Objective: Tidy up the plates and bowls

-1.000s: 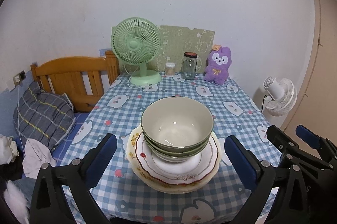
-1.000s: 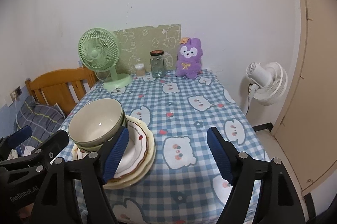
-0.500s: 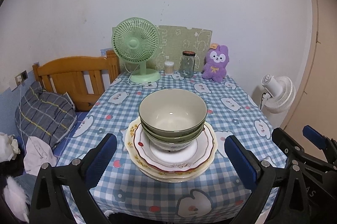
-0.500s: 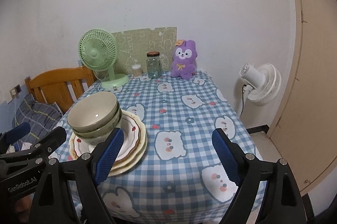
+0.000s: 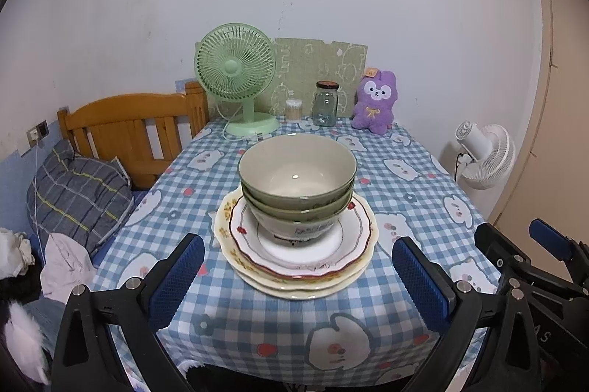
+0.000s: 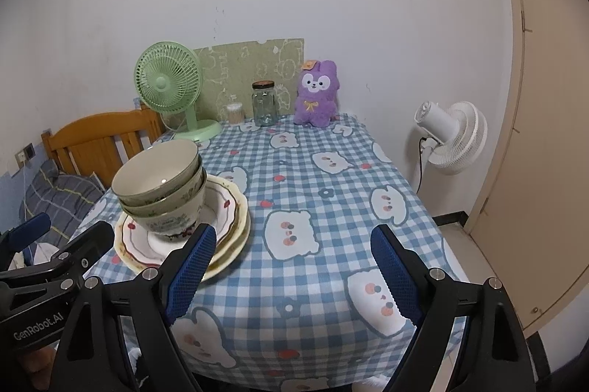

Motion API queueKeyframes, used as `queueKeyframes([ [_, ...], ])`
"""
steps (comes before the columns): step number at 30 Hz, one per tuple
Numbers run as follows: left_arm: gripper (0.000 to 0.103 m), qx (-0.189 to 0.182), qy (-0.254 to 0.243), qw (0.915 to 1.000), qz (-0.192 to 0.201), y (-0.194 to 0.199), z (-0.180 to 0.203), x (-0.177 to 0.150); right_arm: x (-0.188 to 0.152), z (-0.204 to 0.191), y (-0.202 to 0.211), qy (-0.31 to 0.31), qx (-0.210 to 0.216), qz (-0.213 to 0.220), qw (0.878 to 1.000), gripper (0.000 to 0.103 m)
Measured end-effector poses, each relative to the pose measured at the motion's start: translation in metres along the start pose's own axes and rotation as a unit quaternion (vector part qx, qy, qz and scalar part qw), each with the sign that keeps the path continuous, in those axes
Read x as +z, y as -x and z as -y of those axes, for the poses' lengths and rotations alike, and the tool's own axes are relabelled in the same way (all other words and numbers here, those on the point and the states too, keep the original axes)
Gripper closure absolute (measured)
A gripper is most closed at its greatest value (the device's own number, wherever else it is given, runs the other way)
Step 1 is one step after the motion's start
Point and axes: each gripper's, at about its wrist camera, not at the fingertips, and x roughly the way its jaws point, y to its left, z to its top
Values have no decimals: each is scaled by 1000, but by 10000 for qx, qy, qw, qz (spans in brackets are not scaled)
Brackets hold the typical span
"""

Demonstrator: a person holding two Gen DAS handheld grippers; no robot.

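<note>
The left gripper (image 5: 298,277) is held wide, its blue pads (image 5: 176,277) spread to either side of the stacked crockery and apart from it, short of the near edge of the table (image 5: 368,325). Nothing is gripped. The right gripper (image 6: 294,270) is likewise held wide and empty, and is aimed over the bare right half of the tablecloth, with its left pad (image 6: 191,266) seen in front of the rim of the plates (image 6: 235,226).

The bowls (image 5: 297,178) are nested three deep and are set upright on a stack of scalloped plates (image 5: 357,244), which lies near the front of the table, left of centre. Well behind, along the wall, a green fan (image 5: 235,67), a glass jar (image 5: 325,104) and a purple plush rabbit (image 5: 375,102) are lined up.

The crockery appears already gathered into one pile, so the task is judged either near its end or at a pause before the pile is shifted. If more is to be done, a grip on the bowl rim or the plate edge would be called for, with one gripper lowered and narrowed over a thin lip. The stack should be steadied by the other, since the bowls could slide on the glazed plate.
</note>
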Motion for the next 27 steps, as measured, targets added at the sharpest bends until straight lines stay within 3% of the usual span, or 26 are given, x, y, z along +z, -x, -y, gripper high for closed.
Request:
queueKeyframes([
  [27, 0, 117, -38, 9997, 194, 10, 2, -6, -2, 7, 9, -36, -34, 141, 9999, 15],
])
